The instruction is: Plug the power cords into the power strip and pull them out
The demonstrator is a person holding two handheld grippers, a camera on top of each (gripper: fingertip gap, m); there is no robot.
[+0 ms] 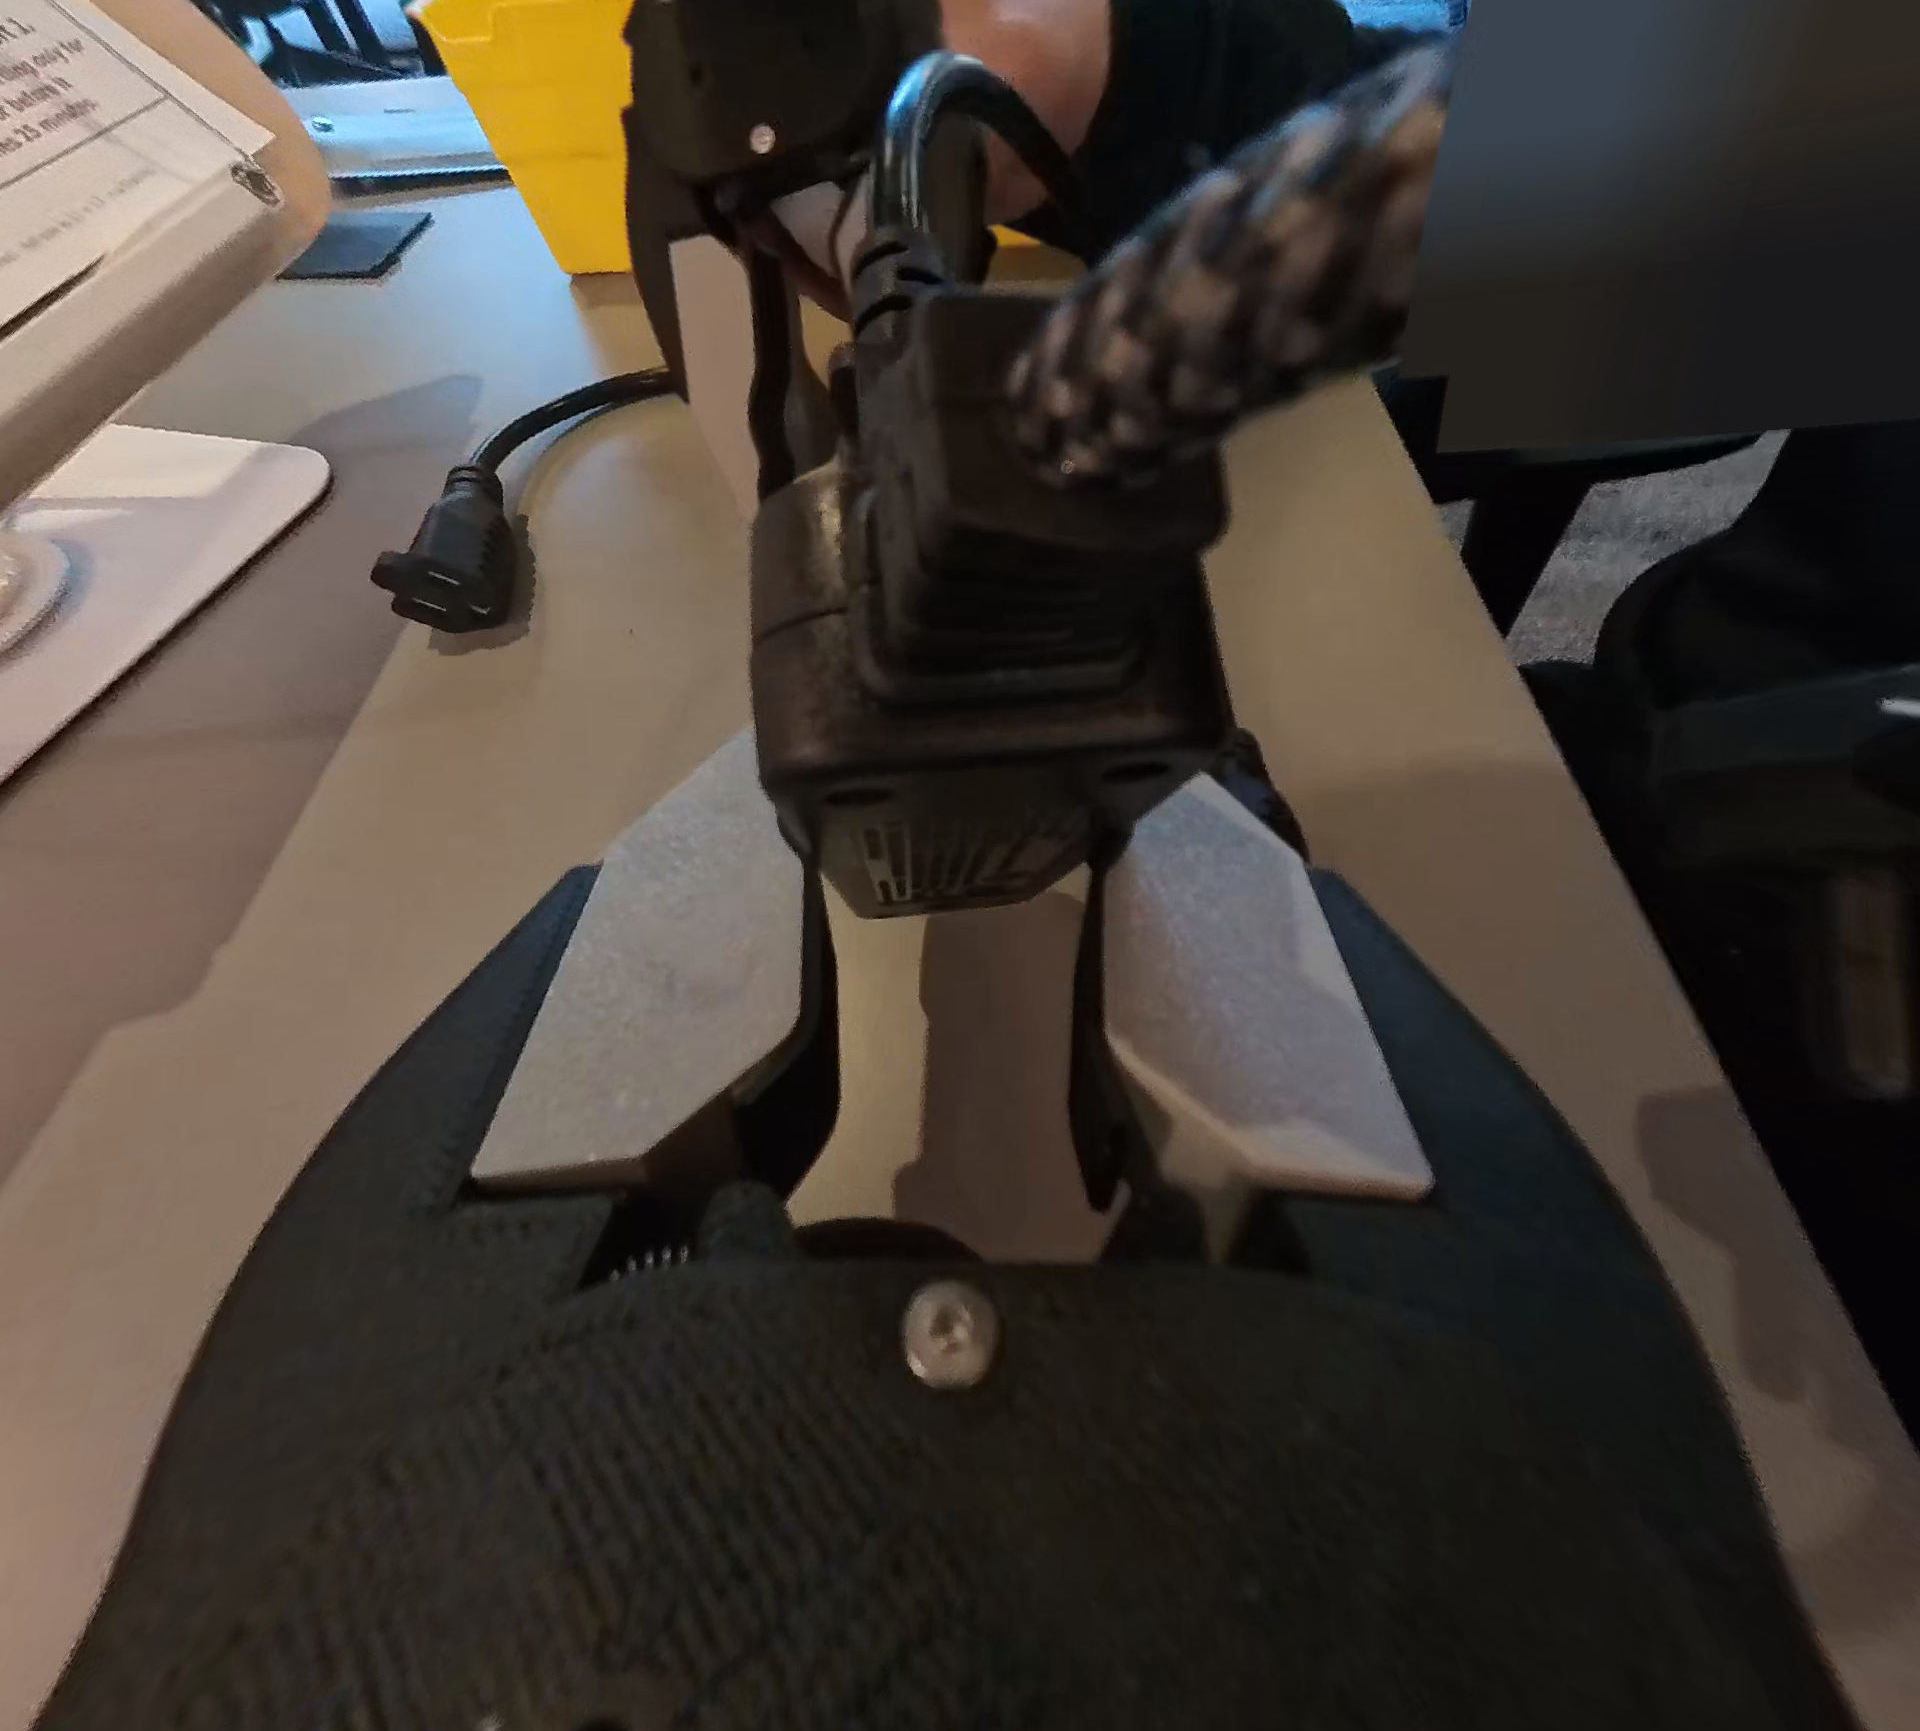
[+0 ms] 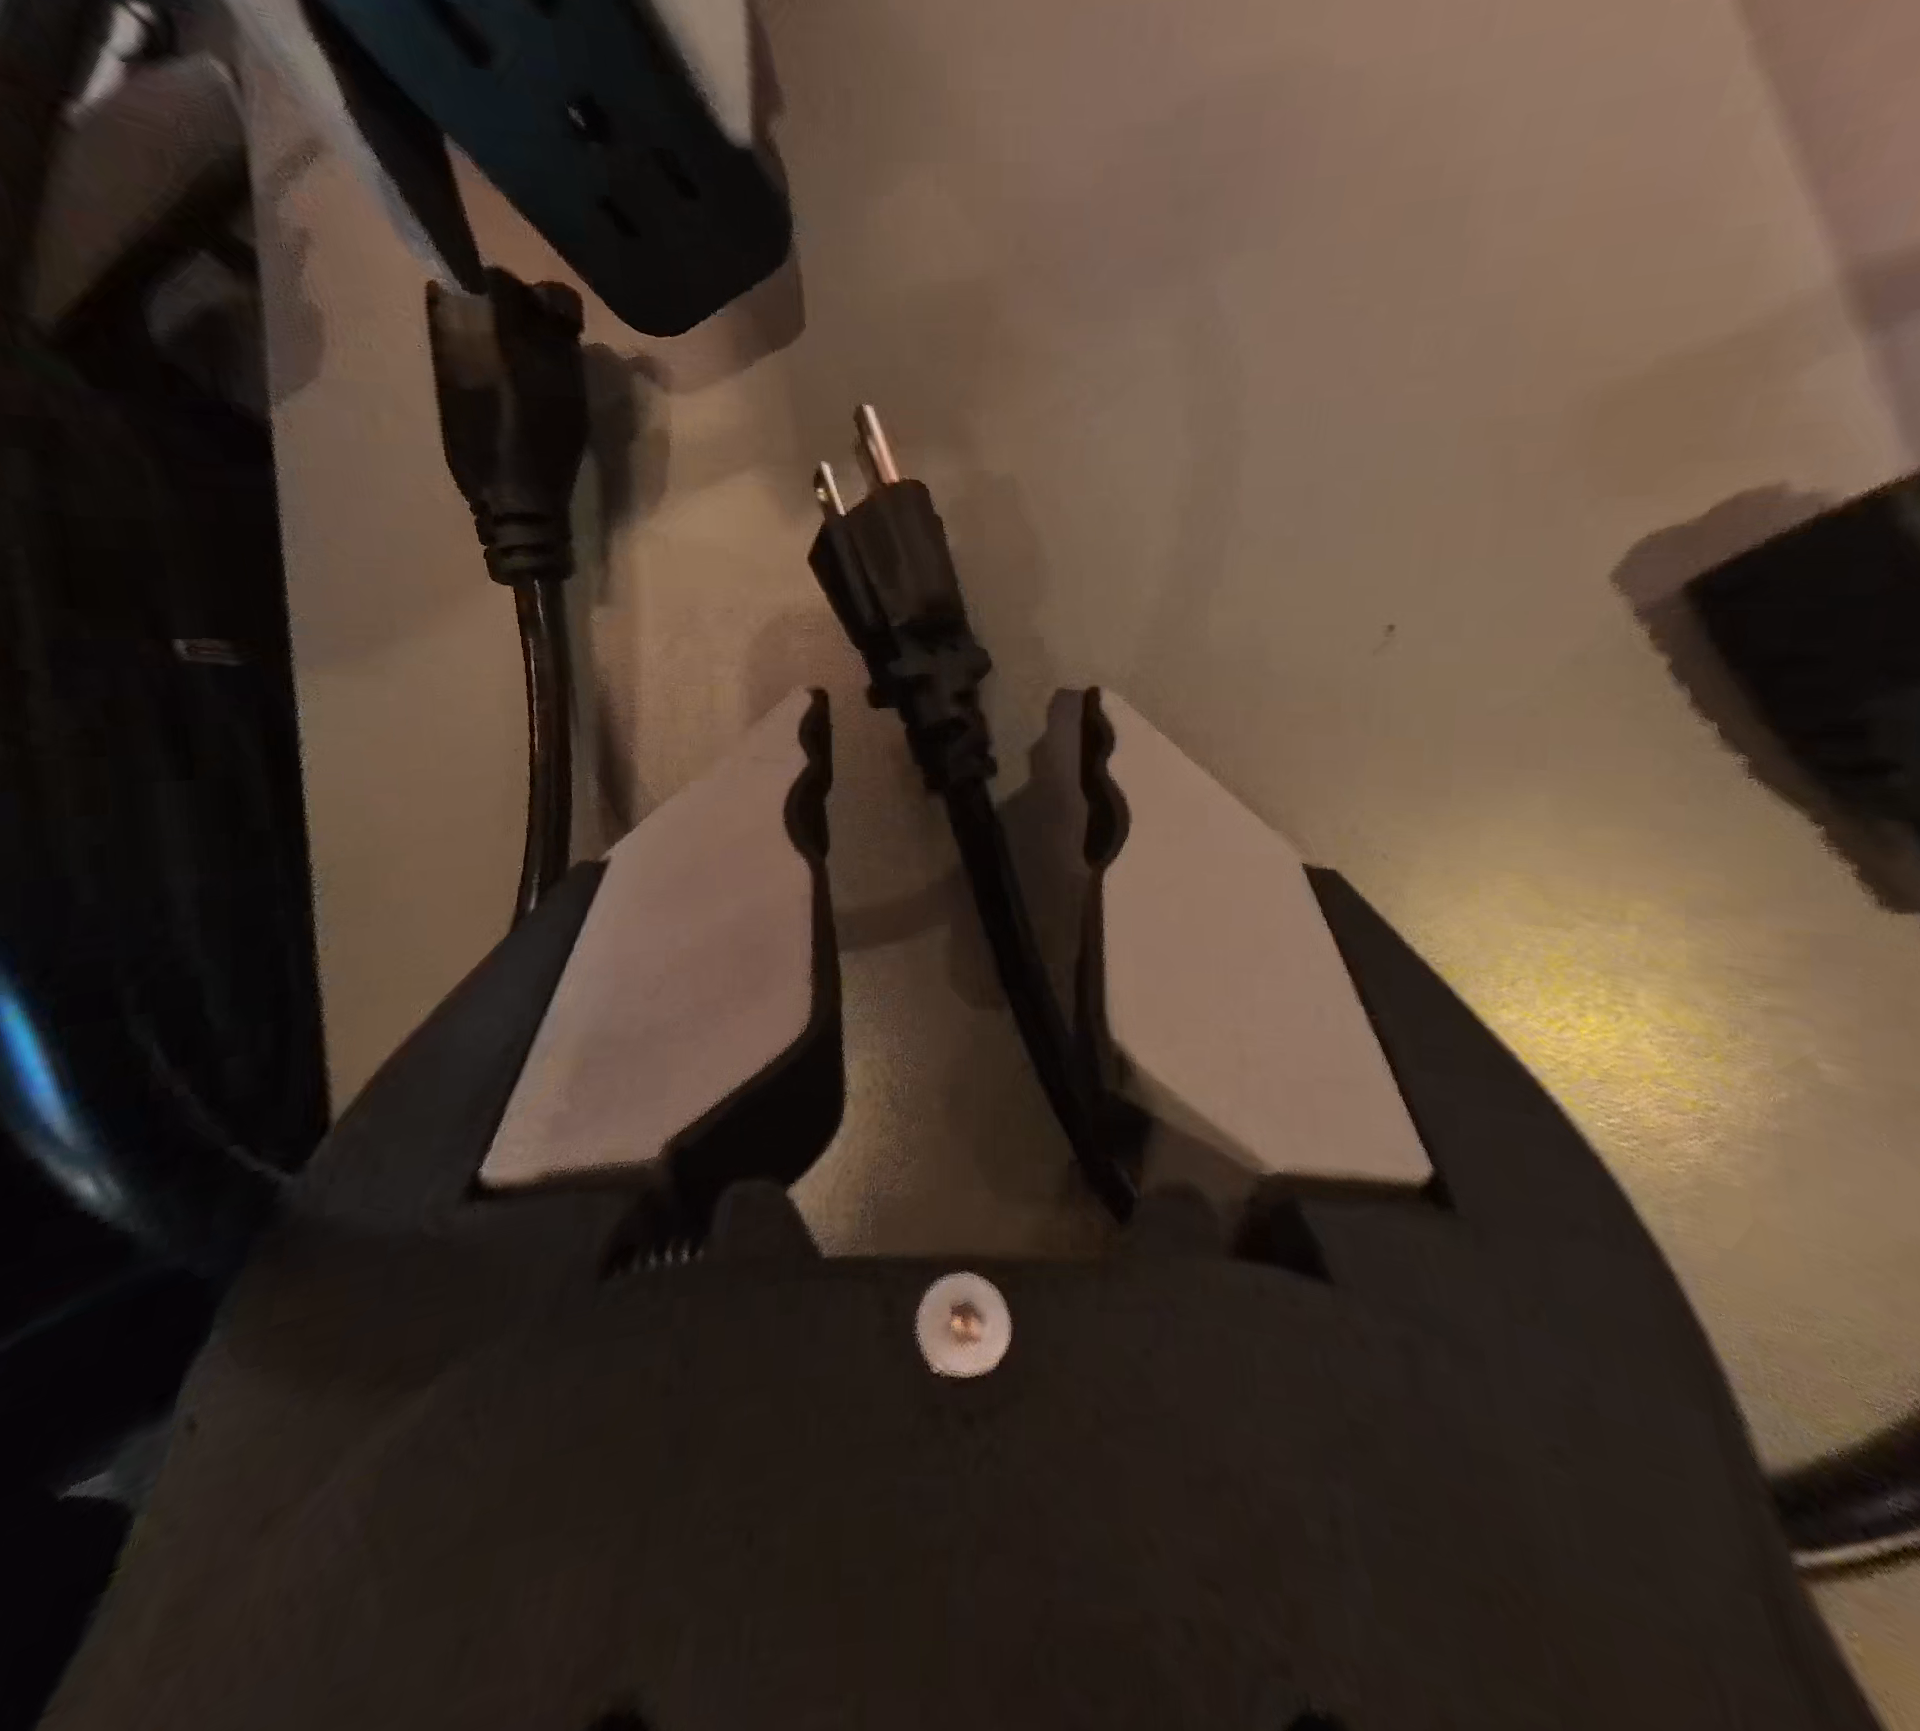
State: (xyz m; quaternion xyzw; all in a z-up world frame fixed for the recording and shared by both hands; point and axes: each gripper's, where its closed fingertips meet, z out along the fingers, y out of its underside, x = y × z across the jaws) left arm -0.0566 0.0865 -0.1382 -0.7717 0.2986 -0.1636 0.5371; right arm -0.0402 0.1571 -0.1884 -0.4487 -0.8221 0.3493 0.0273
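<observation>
Power strip clamped in left fingers; one plug lies unplugged on surface between spread right fingers.

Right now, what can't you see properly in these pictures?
- Left claw: left view, the strip hides its tips.
- Strip's far end: right view, blurred and cut off by the top edge.
- Cord: right view, its back end runs under the right claw.
- Black thing: right view, cut off by the right edge; cannot tell what it is.
</observation>
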